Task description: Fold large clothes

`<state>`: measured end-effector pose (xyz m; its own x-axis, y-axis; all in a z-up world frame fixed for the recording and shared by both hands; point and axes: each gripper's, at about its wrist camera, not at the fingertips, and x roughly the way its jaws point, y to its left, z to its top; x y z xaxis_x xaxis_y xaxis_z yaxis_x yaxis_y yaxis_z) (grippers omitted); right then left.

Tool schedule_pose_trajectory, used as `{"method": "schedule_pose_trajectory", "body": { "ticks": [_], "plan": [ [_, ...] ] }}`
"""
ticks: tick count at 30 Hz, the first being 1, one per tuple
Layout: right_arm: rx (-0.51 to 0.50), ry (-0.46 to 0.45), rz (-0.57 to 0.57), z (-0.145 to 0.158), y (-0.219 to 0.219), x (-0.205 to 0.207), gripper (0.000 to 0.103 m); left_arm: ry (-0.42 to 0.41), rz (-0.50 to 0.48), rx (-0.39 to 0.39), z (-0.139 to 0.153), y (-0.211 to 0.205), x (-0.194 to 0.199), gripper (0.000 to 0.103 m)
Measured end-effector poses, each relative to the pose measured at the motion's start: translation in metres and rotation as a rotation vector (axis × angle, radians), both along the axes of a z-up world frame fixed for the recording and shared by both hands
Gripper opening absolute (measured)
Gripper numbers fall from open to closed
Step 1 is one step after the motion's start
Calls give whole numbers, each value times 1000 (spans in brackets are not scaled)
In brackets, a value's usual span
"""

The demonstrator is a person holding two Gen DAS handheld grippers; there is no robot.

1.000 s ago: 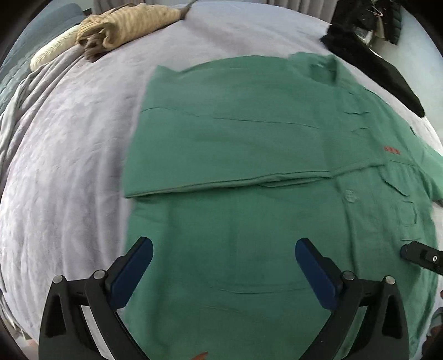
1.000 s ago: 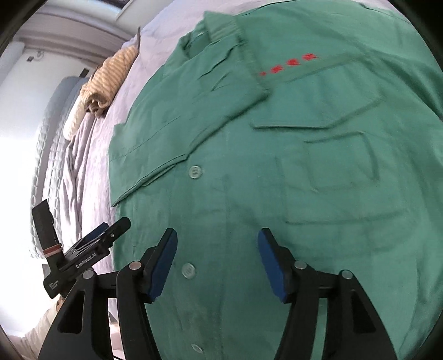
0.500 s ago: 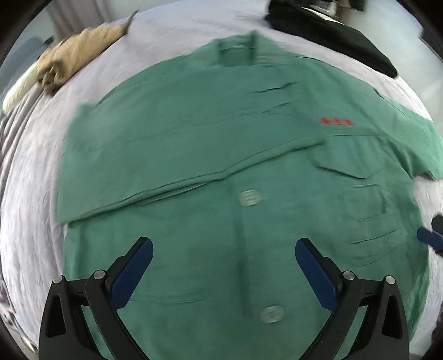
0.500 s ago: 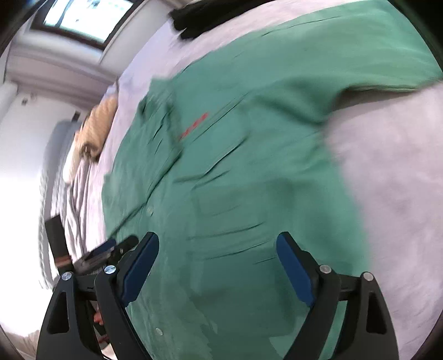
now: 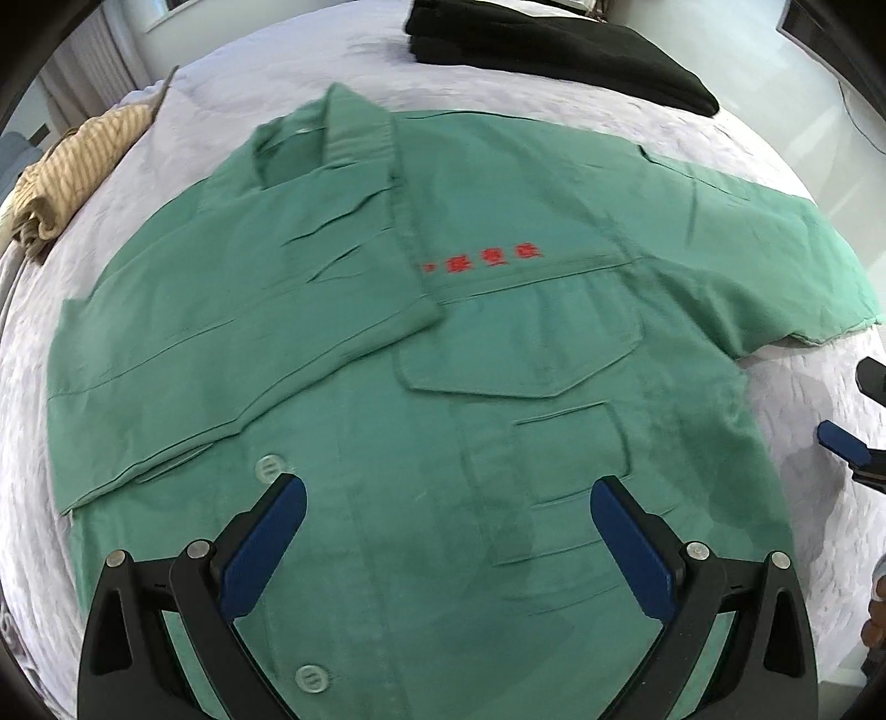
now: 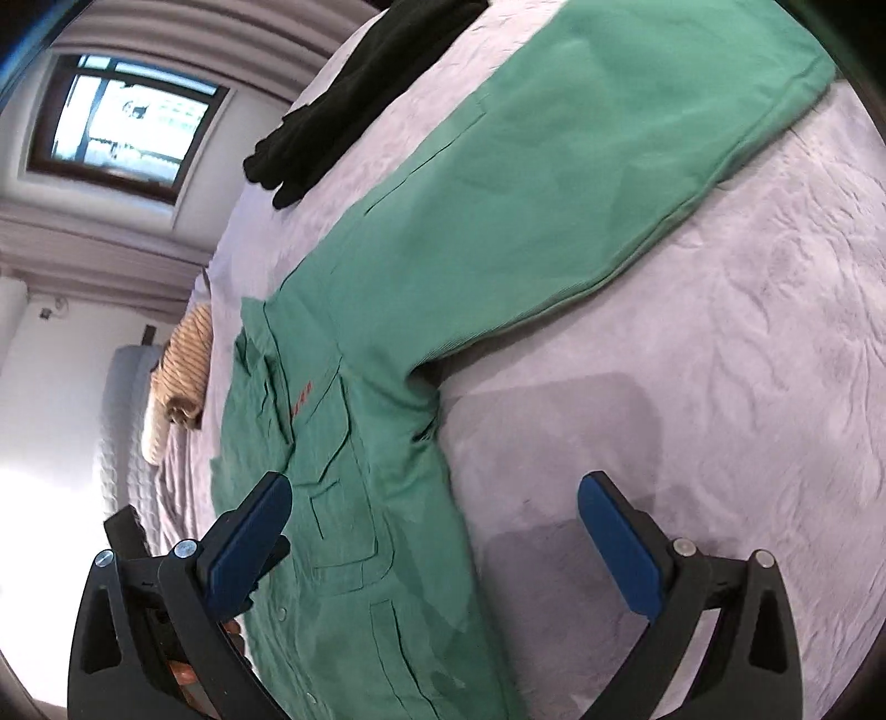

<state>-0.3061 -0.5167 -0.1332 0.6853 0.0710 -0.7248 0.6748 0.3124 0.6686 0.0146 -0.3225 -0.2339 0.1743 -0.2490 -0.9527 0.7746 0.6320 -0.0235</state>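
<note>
1. A green shirt point(image 5: 443, 387) lies front-up and flat on the bed; one sleeve point(image 5: 221, 354) is folded in across its chest, the other sleeve point(image 6: 581, 166) stretches straight out over the cover.
2. Red lettering point(image 5: 482, 257) sits above a flapped chest pocket point(image 5: 520, 354), and pale buttons point(image 5: 270, 467) run down the placket.
3. The bed's cover point(image 6: 720, 360) is a pale lilac-grey quilted fabric, lightly creased and bare beside the outstretched sleeve.
4. A folded black garment point(image 5: 554, 44) lies on the bed beyond the shirt's collar, and a rolled tan striped cloth point(image 5: 72, 171) sits near the far corner, apart from the shirt.
5. In the right wrist view a dark-framed window point(image 6: 127, 122) shows in a pale wall behind the bed.
6. The left tongs point(image 5: 448, 543) hang over the shirt's lower front, spread wide, with nothing between the blue pads point(image 5: 260, 545).
7. The right tongs point(image 6: 434, 540) are spread fully, having just been opening; they straddle the shirt's side edge below the armpit, one pad over green cloth, the other over bare cover, gripping nothing.
8. In the left wrist view the right tongs' tip appears at the frame edge, beside the shirt's side seam.
</note>
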Motion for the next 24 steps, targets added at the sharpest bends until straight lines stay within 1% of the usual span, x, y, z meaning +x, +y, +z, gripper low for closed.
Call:
{"method": "schedule_pose_trajectory", "body": {
  "ticks": [2, 5, 7, 8, 11, 13, 15, 16, 18, 22, 23, 24],
  "plan": [
    [-12, 14, -23, 1, -15, -8, 103, 0, -10, -1, -4, -11, -4, 103],
    [-21, -2, -79, 4, -39, -24, 103, 4, -13, 2, -5, -26, 7, 103],
    [-49, 6, -130, 8, -57, -37, 103, 39, 2, -7, -10, -37, 20, 103],
    [-61, 4, -166, 8, -68, -45, 103, 52, 6, -9, -6, -40, 23, 103],
    [-59, -25, -269, 5, -97, -68, 103, 72, 16, -23, -7, -51, 37, 103],
    [-48, -49, -317, 2, -110, -78, 103, 74, 18, -29, -12, -61, 45, 103],
    [-39, -81, -372, -1, -126, -88, 103, 72, 18, -31, -12, -65, 44, 103],
    [-38, -87, -387, -1, -131, -89, 103, 72, 17, -31, -15, -70, 49, 103],
    [-42, -103, -422, -2, -145, -93, 103, 74, 17, -29, -14, -73, 43, 103],
    [-37, -96, -462, 2, -164, -84, 103, 71, 20, -22, -20, -77, 50, 103],
    [-28, -99, -477, 2, -167, -83, 101, 69, 21, -22, -18, -75, 47, 103],
    [-14, -107, -490, 1, -171, -82, 94, 64, 23, -21, -19, -75, 50, 103]
  ]
}}
